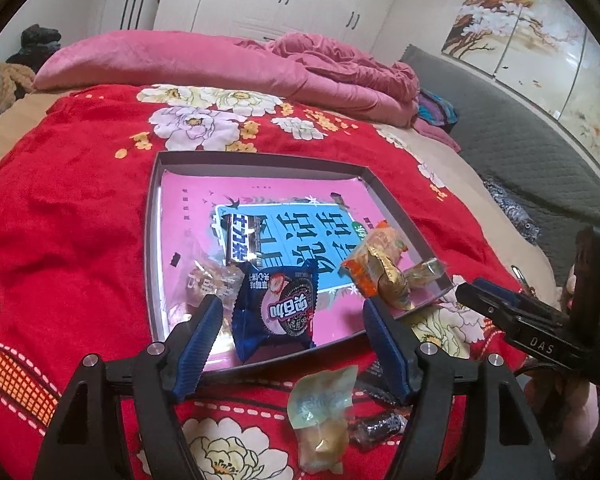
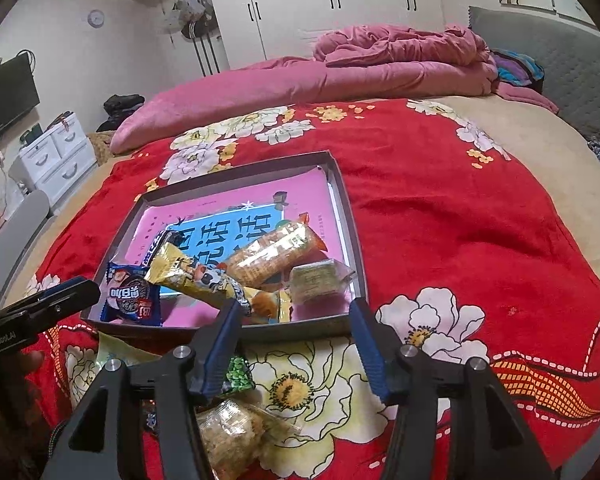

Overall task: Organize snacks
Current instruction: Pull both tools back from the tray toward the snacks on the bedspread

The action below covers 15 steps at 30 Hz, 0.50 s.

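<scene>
My left claw (image 1: 292, 316) hangs over the near edge of the shallow grey cardboard tray with a pink printed floor (image 1: 260, 160), which lies on the red flowered blanket (image 1: 80, 208) of the bed. Its blue ribbed pads stand wide apart and press on nothing. Between them, lying loose in the tray, is the dark blue cookie packet with a pink round picture (image 1: 278, 308). To its left a clear crinkled wrapper (image 1: 210, 280) rests against the tray floor, and behind it lies a silver and blue bar (image 1: 240, 242). Toward the tray's right side sit an orange snack pack (image 1: 374, 258) and a gold-wrapped sweet (image 1: 394, 284). Outside the tray, on the blanket just in front of my left claw, lies a pale green translucent packet (image 1: 322, 404) with a small dark wrapped candy (image 1: 380, 426) beside it.

My right claw (image 2: 294, 316) is at the tray's near rim, farther right, also open and empty-handed. The long yellow cartoon-printed bar (image 2: 204, 276) lies in the tray with its near end just by my left pad. Behind it lie an orange-ended cracker sleeve (image 2: 272, 254) and a clear square biscuit pack (image 2: 320, 278). On the blanket beneath this claw lie a green pea bag (image 2: 238, 374) and a clear bag of golden crumbly snack (image 2: 232, 436).
</scene>
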Motion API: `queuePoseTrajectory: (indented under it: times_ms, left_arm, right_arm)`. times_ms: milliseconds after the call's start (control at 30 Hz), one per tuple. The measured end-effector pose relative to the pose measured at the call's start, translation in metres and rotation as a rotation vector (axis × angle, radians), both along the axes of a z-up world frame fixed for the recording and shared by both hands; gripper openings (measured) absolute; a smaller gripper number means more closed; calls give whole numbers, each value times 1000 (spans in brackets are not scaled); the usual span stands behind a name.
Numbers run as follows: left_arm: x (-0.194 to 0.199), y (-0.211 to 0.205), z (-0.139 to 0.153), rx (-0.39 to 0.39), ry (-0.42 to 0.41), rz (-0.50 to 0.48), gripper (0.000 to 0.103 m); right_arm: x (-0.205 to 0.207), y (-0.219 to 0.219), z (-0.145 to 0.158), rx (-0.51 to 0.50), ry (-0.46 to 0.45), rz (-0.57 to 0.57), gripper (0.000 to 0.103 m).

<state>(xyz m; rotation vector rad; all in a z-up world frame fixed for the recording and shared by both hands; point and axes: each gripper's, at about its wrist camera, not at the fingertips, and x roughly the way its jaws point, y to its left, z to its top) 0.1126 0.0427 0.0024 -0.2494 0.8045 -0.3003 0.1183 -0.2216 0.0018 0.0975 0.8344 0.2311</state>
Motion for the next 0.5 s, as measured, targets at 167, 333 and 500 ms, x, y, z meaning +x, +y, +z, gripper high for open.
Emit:
queuePoseTrajectory:
  times_ms: [167, 333, 500]
  left_arm:
    - [-6, 0, 7, -6, -25, -4, 74]
    - [-13, -1, 12, -1, -43, -10, 74]
    - [-16, -1, 12, 1, -45, -7, 74]
  right_arm:
    - [-5, 3, 2, -4, -3, 19, 57]
    - [-10, 5, 4, -7, -6, 32, 58]
    - [-14, 7, 4, -12, -5, 42, 58]
